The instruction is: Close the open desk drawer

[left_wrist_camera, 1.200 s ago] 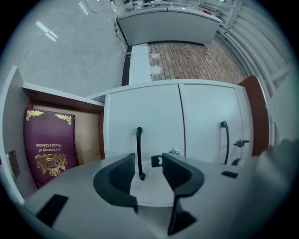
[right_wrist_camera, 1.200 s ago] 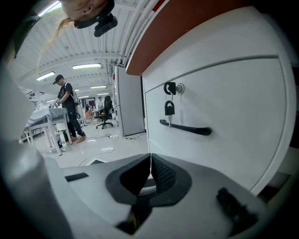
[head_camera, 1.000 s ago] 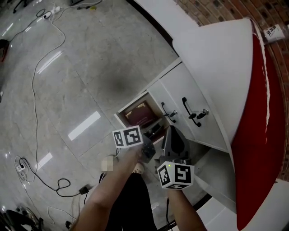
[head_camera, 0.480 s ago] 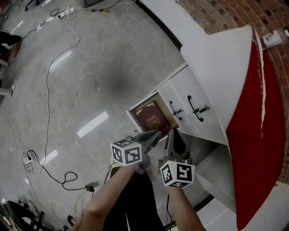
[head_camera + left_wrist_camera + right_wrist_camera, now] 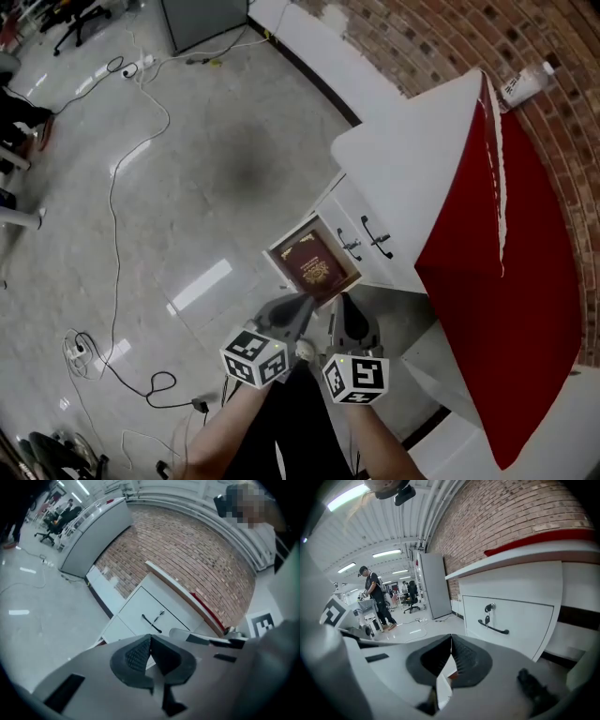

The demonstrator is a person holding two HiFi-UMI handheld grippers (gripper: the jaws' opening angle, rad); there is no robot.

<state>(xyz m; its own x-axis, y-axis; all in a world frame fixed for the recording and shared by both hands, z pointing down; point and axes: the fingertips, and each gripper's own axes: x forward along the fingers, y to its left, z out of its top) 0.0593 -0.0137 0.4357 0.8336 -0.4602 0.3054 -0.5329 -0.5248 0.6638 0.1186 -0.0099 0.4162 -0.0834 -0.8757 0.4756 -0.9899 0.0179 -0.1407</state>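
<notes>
Above the glossy floor [image 5: 187,187], left gripper [image 5: 305,306] and right gripper [image 5: 345,304] aim closed, empty fingers [image 5: 133,656] at the open drawer [image 5: 278,263] ahead, likely to push it.

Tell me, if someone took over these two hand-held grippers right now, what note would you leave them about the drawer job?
Left gripper: fingers shut, empty, held in the air in front of the desk.
Right gripper: fingers shut, empty, beside the left one.
Drawer: lowest in the white desk, pulled out over the floor, a maroon book lying in it.
Done: nothing yet; neither gripper appears to touch the drawer.
Left: push the drawer in until it sits flush.
</notes>
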